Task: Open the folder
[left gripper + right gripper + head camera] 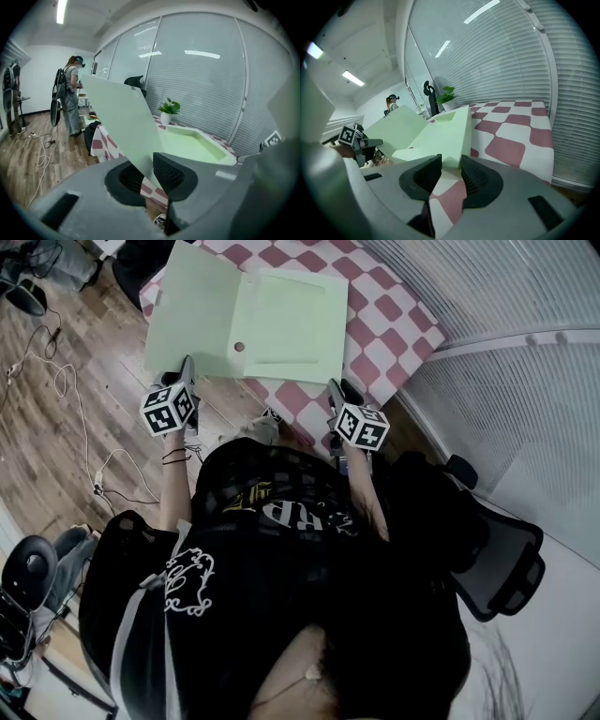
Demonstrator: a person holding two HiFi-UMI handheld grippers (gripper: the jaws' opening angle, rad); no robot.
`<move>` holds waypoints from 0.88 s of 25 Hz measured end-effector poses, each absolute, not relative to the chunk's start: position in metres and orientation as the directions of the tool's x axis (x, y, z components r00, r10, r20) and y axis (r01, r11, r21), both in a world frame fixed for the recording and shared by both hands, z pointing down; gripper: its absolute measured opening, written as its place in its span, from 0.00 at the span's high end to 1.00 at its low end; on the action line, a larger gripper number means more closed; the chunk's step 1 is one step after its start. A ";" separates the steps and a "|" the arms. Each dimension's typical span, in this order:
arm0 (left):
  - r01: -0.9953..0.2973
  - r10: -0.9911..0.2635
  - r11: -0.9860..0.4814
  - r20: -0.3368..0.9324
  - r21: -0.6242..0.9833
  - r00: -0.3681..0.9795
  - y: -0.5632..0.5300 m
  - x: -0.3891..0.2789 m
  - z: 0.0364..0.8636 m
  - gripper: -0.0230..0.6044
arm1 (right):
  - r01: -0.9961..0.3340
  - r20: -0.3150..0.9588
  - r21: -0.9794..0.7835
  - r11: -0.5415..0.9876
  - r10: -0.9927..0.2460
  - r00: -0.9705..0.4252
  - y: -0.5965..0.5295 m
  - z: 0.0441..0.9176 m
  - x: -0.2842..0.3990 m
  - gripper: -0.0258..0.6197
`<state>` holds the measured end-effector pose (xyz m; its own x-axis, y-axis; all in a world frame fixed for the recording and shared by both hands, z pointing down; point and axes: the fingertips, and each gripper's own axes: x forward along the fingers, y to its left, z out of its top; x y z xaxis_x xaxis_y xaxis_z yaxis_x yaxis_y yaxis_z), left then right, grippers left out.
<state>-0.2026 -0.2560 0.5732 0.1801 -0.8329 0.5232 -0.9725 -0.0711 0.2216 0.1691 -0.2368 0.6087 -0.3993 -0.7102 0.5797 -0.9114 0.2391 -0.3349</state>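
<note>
At the near edge of the checked table (389, 310), both grippers are held out ahead of the person's body, each pointed forward and somewhat downward. The left gripper (188, 364) is carried just off the table's left edge, above the wooden floor (37, 446), on a bare forearm (173, 488) stretched straight toward it. Its jaws are seen clamped together on the pale green cover (123, 115) of the folder (281, 296), with the sheet passing slantwise between the two black pads (171, 173). The cover is held swung out to the left, raised off the table and reaching past its left edge, while the folder's tray-like base (291, 334) is laid flat on the table. The right gripper (336, 386) is held at the table's near edge with its marker cube uppermost. Its jaws are set a little apart, and the base's near right corner is seen right at their tips, with the checked cloth showing in the gap below. Whether the pads are pressed onto that corner cannot be told. A small potted plant (168, 110) is seen on the table's far side.
</note>
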 end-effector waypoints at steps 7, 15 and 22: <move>-0.970 -0.786 -0.002 0.599 0.242 0.151 -0.295 -0.230 0.616 0.85 | -0.916 0.577 -0.329 0.231 -0.718 -0.389 -0.256 0.608 0.169 0.78; -0.950 -0.729 0.083 0.668 0.302 0.149 -0.306 -0.245 0.662 0.79 | -0.913 0.580 -0.344 0.220 -0.715 -0.391 -0.261 0.607 0.168 0.78; -0.860 -0.769 0.200 0.620 0.470 0.160 -0.301 -0.257 0.678 0.66 | -0.911 0.576 -0.357 0.208 -0.719 -0.390 -0.260 0.608 0.169 0.78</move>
<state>-0.2571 -0.3006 0.6782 0.1595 -0.7686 0.6196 -0.8596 0.2005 0.4700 0.1692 -0.2605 0.6082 -0.3896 -0.7186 0.5761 -0.9107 0.2076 -0.3570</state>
